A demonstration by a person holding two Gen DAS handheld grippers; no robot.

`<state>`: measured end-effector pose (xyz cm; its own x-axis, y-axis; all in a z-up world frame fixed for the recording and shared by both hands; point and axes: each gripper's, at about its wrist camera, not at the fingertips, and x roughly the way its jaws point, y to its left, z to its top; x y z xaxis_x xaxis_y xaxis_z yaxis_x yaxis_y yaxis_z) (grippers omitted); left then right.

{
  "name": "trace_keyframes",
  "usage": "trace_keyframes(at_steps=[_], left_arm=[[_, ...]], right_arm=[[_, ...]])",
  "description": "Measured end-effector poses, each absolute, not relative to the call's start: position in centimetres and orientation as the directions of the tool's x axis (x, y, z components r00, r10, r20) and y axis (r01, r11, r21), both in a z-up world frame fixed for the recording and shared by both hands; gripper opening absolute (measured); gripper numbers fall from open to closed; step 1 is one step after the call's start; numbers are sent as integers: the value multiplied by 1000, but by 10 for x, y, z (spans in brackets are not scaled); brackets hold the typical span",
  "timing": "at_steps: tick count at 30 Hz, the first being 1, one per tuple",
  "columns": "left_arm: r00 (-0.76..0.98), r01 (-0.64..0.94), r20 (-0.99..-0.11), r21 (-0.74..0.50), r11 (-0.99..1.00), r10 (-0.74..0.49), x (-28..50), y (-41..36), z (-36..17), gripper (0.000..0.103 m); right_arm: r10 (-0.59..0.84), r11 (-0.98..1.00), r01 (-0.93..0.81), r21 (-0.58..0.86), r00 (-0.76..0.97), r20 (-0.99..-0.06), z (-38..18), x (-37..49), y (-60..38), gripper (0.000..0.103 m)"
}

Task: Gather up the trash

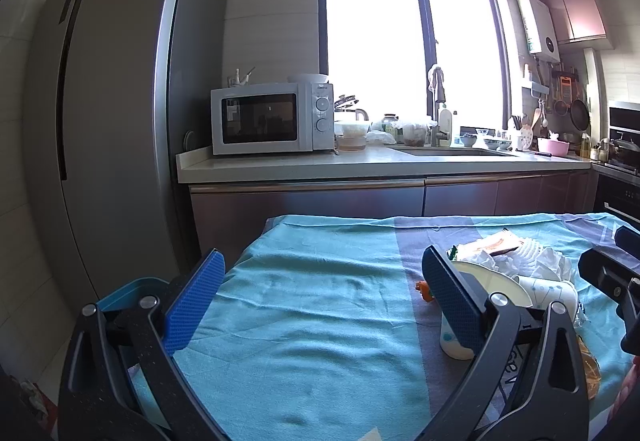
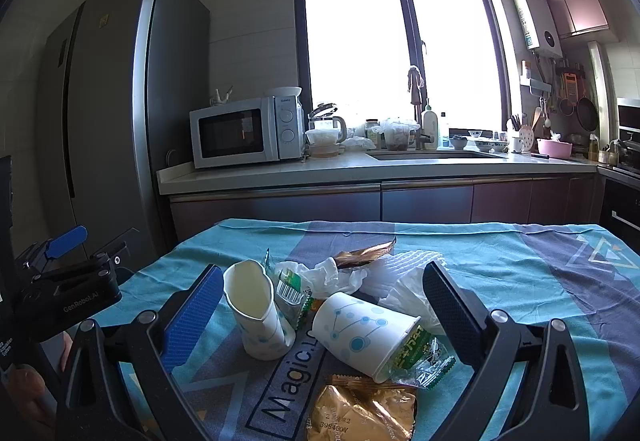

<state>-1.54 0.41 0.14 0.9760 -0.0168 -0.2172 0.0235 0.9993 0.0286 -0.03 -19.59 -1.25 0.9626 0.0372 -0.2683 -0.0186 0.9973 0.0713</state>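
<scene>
Trash, crushed white dotted paper cups, gold foil wrappers and crumpled tissue, lies heaped on the teal tablecloth. The right gripper spreads wide around it, empty, apparently lining up a grab; the left gripper hovers wide and empty beside the pile.

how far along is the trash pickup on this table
Nothing looks collected yet. Both tongs, left and right, are open and hold nothing. Left to do: the squashed cup, the tipped cup, the gold wrapper, the green wrappers and the crumpled paper all lie on the tablecloth. A teal bin shows beside the table.
</scene>
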Motion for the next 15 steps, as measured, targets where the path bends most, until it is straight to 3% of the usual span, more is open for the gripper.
trace_keyframes(at_steps=[15], left_arm=[[974,51,-222,36,998,-42,-17,-2,-2,97]], right_arm=[[42,996,-20,81,960,-276,-14,2,-198,96]])
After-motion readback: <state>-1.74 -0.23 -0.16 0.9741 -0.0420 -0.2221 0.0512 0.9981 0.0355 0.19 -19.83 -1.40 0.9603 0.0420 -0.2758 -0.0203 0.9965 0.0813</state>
